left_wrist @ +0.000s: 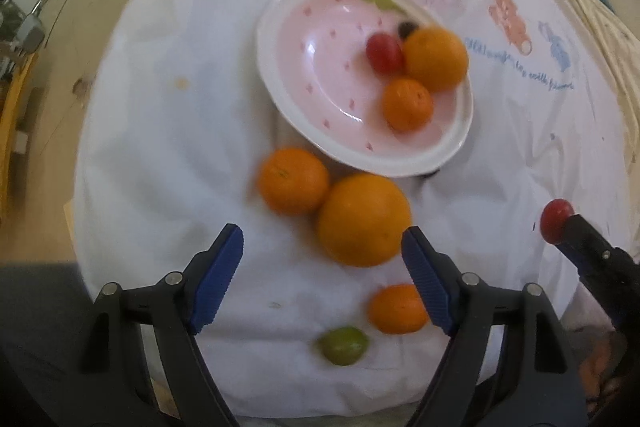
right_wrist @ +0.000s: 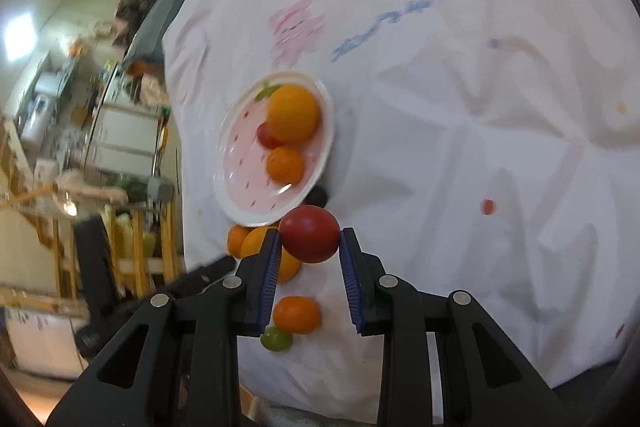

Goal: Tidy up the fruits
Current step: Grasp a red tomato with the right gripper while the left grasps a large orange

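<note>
Pink plate (left_wrist: 304,39): two oranges, one red tomato. Three oranges and one green fruit (left_wrist: 343,345) lie at its 6 o'clock. Left gripper (left_wrist: 323,269) fingers spread; right gripper (right_wrist: 309,241) pinches second tomato (right_wrist: 310,233).

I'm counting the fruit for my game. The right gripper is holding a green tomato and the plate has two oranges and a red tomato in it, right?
Nearly. The tomato in the right gripper is red, not green, as the right wrist view shows. The plate does hold two oranges and a red tomato.
</note>
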`<state>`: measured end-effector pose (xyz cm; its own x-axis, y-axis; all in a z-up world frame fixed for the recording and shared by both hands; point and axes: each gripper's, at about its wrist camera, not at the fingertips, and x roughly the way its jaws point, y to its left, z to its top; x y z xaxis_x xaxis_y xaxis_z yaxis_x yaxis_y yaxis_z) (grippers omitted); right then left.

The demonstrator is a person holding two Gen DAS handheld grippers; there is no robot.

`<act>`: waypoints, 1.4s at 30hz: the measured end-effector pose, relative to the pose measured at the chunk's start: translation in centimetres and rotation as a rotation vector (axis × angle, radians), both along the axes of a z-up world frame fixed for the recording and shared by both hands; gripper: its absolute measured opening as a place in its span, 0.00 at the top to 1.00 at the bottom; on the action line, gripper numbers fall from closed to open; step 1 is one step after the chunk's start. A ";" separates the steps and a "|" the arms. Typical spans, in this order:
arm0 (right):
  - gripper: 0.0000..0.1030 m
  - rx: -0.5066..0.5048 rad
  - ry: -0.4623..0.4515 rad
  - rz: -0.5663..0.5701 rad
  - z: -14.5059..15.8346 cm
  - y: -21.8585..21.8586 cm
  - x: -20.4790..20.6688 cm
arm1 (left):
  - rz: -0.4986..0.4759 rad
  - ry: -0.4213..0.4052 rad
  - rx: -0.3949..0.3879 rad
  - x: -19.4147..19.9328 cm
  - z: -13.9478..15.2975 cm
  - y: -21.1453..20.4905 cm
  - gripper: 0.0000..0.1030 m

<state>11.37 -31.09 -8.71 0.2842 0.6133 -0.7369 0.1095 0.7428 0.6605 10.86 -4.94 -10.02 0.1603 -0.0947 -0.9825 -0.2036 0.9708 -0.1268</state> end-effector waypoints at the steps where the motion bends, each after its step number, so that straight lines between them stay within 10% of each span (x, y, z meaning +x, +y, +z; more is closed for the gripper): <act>1: 0.70 0.007 0.005 -0.018 -0.2 -0.5 -0.1 | 0.004 0.008 0.001 -0.1 -0.4 -0.7 0.27; 19: 0.70 0.026 -0.021 -0.049 0.2 -1.8 0.6 | -0.016 0.077 0.131 1.7 -2.1 -4.4 0.47; 42: 0.70 0.083 -0.206 0.003 3.9 0.1 0.2 | -0.057 -0.179 0.102 0.7 9.0 2.9 0.47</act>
<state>11.56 -30.97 -4.77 0.4213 0.6707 -0.6105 -0.0362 0.6851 0.7276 11.58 -2.06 -1.01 0.3307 -0.0097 -0.9437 -0.1312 0.9898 -0.0561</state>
